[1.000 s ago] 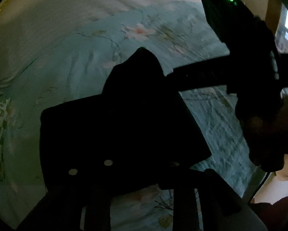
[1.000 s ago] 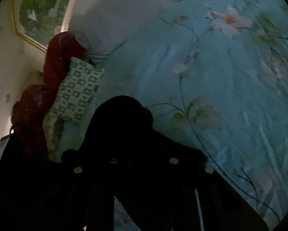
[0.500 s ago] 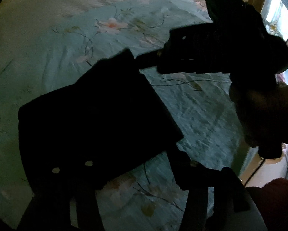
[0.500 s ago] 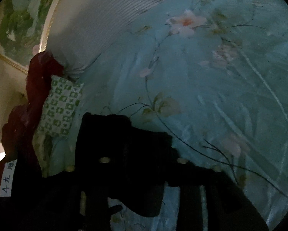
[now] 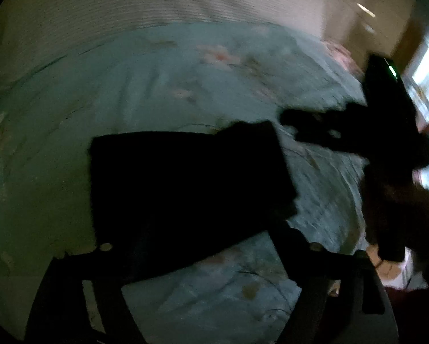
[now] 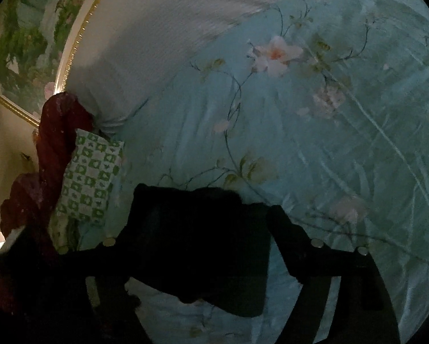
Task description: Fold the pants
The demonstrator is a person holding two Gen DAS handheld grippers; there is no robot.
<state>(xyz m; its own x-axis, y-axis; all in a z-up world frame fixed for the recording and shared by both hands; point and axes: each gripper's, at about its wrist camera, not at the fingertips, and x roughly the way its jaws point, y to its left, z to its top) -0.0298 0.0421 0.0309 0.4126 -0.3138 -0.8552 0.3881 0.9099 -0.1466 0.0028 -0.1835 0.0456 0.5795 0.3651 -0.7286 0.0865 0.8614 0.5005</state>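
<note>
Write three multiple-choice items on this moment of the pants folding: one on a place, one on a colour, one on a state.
1. Where do the black pants lie?
A. On the floral bedspread
B. On a wooden floor
C. Draped over a chair

2. What colours has the checked pillow at the edge of the bed?
A. Red and black
B. Green and white
C. Blue and yellow

3. How are the pants shaped now?
A. Spread out at full length
B. Rolled into a tube
C. Folded into a compact, roughly rectangular bundle

Answers: 1 A, as the pale blue flowered fabric surrounds the pants in both wrist views. 2 B, as the right wrist view shows green squares on white. 3 C, as the left wrist view shows a short dark block with fairly straight edges.
</note>
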